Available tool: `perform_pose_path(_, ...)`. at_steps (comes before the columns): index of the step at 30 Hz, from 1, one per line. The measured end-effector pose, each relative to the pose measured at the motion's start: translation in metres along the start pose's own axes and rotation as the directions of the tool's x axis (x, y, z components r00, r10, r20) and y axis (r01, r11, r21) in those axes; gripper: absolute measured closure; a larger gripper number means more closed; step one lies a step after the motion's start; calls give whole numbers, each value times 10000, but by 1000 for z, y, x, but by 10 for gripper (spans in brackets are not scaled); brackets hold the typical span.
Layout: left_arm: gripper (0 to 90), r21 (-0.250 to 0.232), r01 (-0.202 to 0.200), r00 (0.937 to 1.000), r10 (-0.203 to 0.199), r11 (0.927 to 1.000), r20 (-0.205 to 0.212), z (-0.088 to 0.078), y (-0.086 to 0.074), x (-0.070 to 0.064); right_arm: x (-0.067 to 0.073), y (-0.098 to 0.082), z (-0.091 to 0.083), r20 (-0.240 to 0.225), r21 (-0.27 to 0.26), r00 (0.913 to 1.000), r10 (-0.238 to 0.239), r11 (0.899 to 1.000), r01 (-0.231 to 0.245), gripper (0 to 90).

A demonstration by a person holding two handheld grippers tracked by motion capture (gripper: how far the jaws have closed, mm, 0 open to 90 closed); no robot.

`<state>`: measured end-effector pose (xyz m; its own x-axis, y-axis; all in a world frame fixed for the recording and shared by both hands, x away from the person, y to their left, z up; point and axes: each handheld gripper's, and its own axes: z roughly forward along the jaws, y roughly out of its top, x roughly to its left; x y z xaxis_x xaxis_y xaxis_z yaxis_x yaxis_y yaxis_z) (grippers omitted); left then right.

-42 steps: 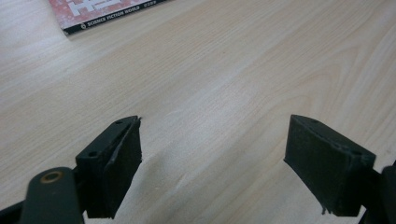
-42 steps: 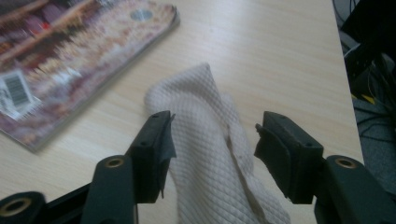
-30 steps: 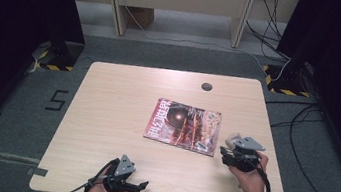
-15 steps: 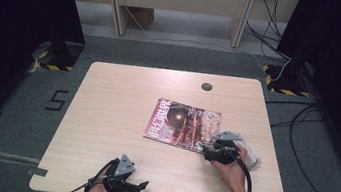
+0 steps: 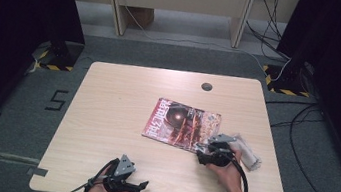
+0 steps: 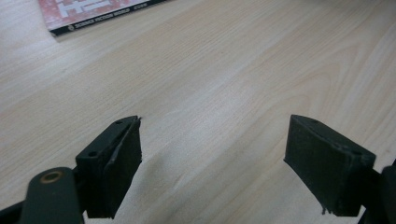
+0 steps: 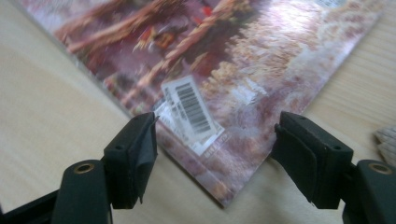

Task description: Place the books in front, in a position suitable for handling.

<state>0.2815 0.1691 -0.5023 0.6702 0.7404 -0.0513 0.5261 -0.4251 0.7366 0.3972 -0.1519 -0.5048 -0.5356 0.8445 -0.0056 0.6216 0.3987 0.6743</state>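
Two hand-held grippers, one magazine, one tabletop. Left hand-held gripper: near edge, toward the left corner, jaws apart over bare wood, holding nothing. Right hand-held gripper: toward the right edge, jaws apart, straddling the magazine's near right corner by its barcode label. Magazine: lying flat, right of centre; judged thin, light, floppy, with a glossy and probably slippery cover. Best pinched at that corner or along an edge. Cable hole: near the far edge.
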Motion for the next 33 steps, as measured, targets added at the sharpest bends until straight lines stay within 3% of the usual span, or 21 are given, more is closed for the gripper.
perform_pose_path(1,181,0,1,10000,-1,10000,11,0,0,0,10,-2,-2,-64,121,9986,-530,9985,531,302)
perform_pose_path(2,182,0,1,10000,-1,10000,11,0,0,0,10,-2,-2,-64,121,9986,-530,9985,531,302)
perform_pose_path(3,182,-4,-3,10000,3,10000,19,0,0,0,22,-3,-4,-450,174,9957,-811,9965,819,305)
perform_pose_path(4,182,-27,2,10000,-2,10000,7,-1,0,0,22,-3,-4,-450,174,9957,-811,9965,819,305)
perform_pose_path(5,181,-28,7,10000,-7,10000,-9,-1,0,0,32,-5,-5,-763,132,9918,-1027,9945,1040,305)
perform_pose_path(7,182,-18,-5,10000,5,10000,-9,-1,0,0,36,-5,-6,-934,161,9899,-1066,9940,1086,305)
perform_pose_path(11,182,-57,50,10000,-50,10000,-17,-1,0,1,52,-6,-8,-1724,79,9799,-1007,9946,1036,303)
perform_pose_path(19,182,-22,57,10000,-57,10000,-48,-1,0,2,67,-6,-6,-2345,-95,9653,-1149,9932,1159,300)
perform_pose_path(22,182,-39,59,10000,-59,10000,-26,-1,0,1,66,-4,-6,-2377,-46,9655,-1067,9941,1087,315)
perform_pose_path(23,181,-27,47,10000,-47,10000,-20,-1,0,1,60,-2,-6,-2513,-196,9638,-888,9960,867,348)
perform_pose_path(25,182,-33,43,10000,-43,10000,-27,-1,0,1,50,3,-7,-2102,-476,9736,-893,9956,811,346)
perform_pose_path(26,181,-33,43,10000,-43,10000,-27,-1,0,1,50,3,-7,-2102,-476,9736,-893,9956,811,346)
perform_pose_path(27,181,18,8,10000,-8,10000,-18,0,0,1,40,8,-7,-1628,-623,9833,-810,9955,717,344)
perform_pose_path(29,182,29,-2,10000,2,10000,-25,0,0,1,34,11,-6,-1498,-658,9864,-683,9961,589,343)
perform_pose_path(33,181,70,-1,10000,1,10000,-5,1,-1,0,13,19,4,-805,-661,9965,-238,9976,185,338)
